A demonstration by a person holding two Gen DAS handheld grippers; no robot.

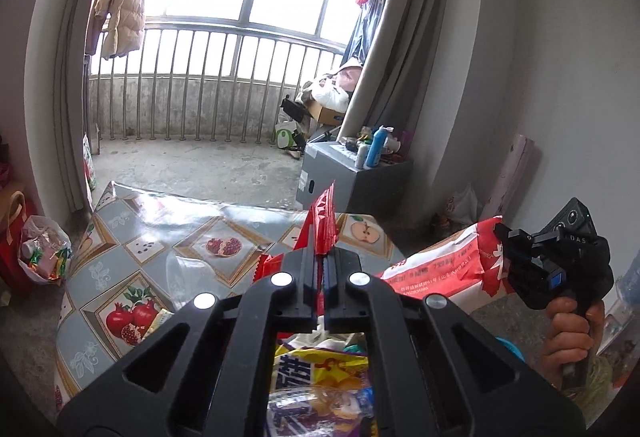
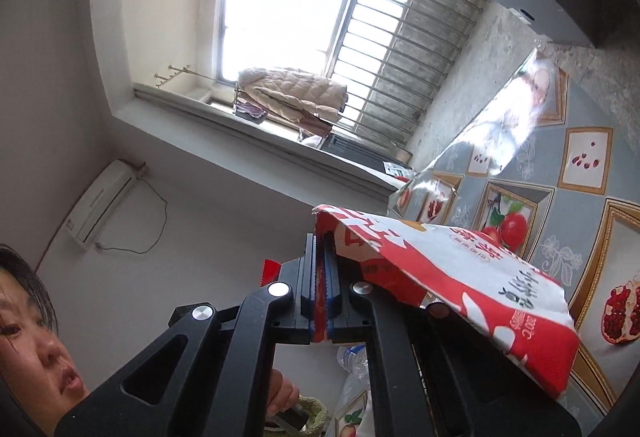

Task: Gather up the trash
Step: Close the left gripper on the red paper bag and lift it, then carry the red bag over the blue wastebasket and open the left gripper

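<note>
Red-and-white, the snack bag (image 1: pixel 440 261) hangs stretched between both grippers above the fruit-patterned surface (image 1: pixel 168 237): the left gripper (image 1: pixel 322 257) is clamped on its crimped edge, and the right gripper (image 1: pixel 516 241) pinches the far end. From the right wrist, the right gripper (image 2: pixel 320 269) is closed on the bag's (image 2: pixel 460 277) edge, with its body spreading rightward over the surface (image 2: pixel 560 197).

Black claw (image 1: pixel 321 269) — silver screws, blue pads, bare-skinned hand (image 1: pixel 570 333)
</note>
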